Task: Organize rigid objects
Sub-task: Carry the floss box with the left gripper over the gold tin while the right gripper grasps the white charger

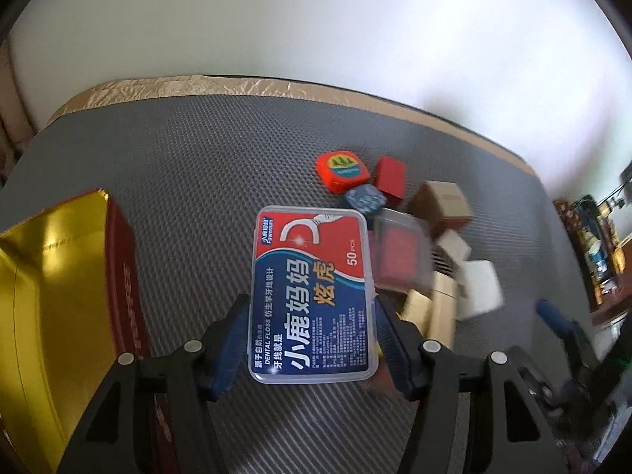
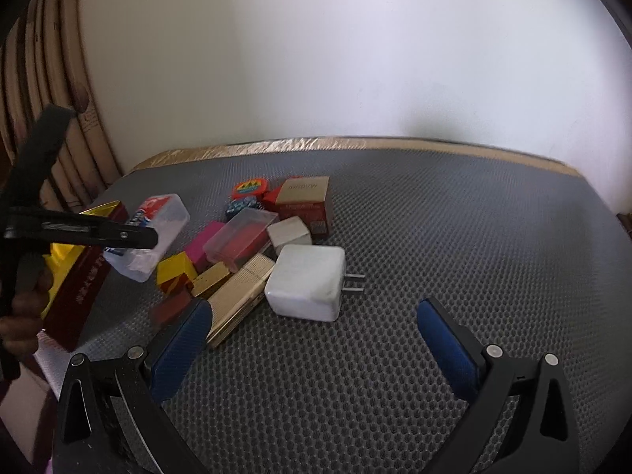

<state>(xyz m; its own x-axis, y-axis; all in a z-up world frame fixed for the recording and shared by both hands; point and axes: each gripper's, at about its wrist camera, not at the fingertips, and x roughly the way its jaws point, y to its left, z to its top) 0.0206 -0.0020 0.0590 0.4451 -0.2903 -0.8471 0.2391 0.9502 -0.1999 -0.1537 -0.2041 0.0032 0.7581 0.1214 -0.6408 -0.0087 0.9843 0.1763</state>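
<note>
The fingers (image 1: 389, 339) of the left gripper (image 1: 312, 339) are closing on the two long sides of the dental floss box (image 1: 312, 296), pinching it near its lower end and holding it off the grey mat (image 1: 177, 166). The right gripper (image 2: 312, 339) is hanging open and wide, its blue fingers (image 2: 448, 349) holding nothing, just this side of the white charger (image 2: 306, 280).

The floss box is a clear, thin-walled plastic case, so it is probably light and stiff but slick, and likely to flex or pop its lid under a hard squeeze; a grip across the narrow width, nearer its middle than its end, looks safer against swinging.

Taking the floss box as landmark: the open gold-lined red box (image 1: 59, 276) is standing just to its left, seemingly the place for sorted things. Just beyond and to its right the clutter is lying in a heap: a clear case with red contents (image 1: 399, 252), the charger with its prongs pointing away from the pile, cream and gold blocks (image 1: 430, 308), a brown carton (image 1: 442, 203). Farthest from it are sitting a small blue piece (image 1: 365, 197), a red cube (image 1: 390, 177) and a red tape measure (image 1: 343, 170). These are small and hard-edged; flat opposite faces are offering the surest hold.
</note>
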